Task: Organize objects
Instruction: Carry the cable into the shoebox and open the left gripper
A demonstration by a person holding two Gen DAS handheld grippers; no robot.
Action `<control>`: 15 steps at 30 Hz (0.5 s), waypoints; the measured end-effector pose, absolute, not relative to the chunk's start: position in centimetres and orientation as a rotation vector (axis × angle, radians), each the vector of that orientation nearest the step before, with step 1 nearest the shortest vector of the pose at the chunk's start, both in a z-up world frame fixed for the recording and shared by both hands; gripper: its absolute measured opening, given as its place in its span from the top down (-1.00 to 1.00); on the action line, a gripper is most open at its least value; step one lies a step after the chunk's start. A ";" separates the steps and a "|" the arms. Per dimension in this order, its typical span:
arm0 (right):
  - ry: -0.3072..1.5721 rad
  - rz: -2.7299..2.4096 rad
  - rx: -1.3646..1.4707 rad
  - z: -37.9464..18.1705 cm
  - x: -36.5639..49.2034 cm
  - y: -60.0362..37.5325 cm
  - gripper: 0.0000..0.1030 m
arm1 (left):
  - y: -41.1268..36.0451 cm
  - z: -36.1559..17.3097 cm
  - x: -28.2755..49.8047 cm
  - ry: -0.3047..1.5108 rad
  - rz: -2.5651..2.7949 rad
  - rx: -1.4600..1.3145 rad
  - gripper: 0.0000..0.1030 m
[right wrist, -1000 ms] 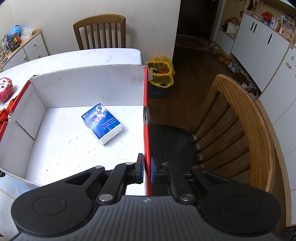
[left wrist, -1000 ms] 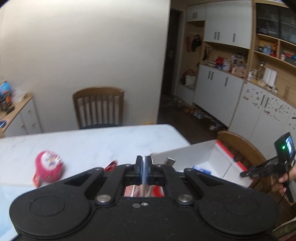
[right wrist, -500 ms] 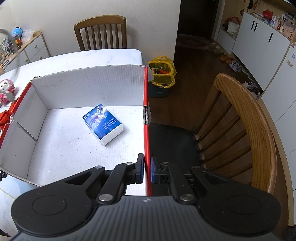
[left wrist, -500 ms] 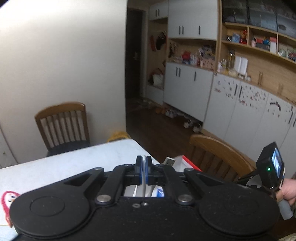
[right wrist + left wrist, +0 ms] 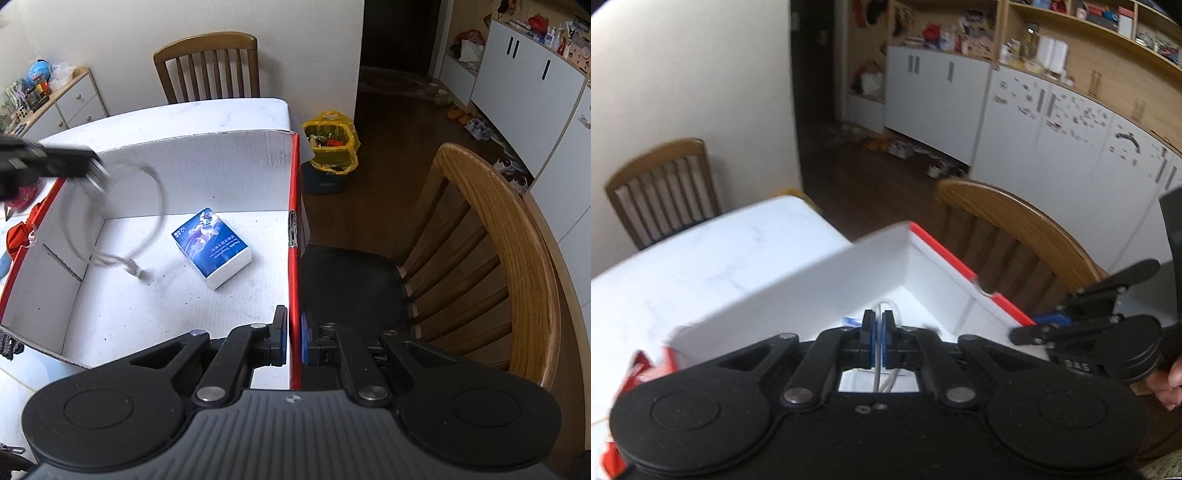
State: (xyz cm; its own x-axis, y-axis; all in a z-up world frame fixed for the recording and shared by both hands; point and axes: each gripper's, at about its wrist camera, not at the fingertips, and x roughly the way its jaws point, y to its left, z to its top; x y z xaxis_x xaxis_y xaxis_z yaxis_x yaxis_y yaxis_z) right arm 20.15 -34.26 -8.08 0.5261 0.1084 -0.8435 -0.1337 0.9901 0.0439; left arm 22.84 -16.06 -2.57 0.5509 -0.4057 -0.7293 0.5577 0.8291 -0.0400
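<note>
Left gripper (image 5: 878,325) is clamped on a white cable (image 5: 147,206), whose loop hangs inside the box (image 5: 207,162), low end near the floor, not yet released. Right gripper (image 5: 291,341) is clamped on the box's red-edged right wall. A blue pack (image 5: 212,245) already lies inside. A red item (image 5: 18,236) sits outside the box on the table (image 5: 701,266), probably still to sort.
</note>
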 end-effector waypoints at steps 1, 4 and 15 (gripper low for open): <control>1.007 0.149 -0.023 -8.1 20.1 -34.3 0.87 | -16.3 -3.0 22.9 0.822 -0.592 0.195 1.00; 1.010 0.159 -0.003 -8.0 20.2 -34.6 0.87 | -16.9 -4.4 23.5 0.882 -0.648 0.169 1.00; 1.013 0.179 0.031 -7.9 20.4 -35.4 0.87 | -17.6 -10.2 23.7 1.098 -0.705 0.047 1.00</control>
State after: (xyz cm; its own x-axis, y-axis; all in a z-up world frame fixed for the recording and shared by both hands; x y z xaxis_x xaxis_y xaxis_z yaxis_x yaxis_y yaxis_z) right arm 20.45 -35.38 -7.90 0.5164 0.1630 -0.8407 -0.1343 0.9850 0.1085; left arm 23.66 -17.60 -10.23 0.2630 -0.4992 -0.8256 0.5435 0.7837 -0.3007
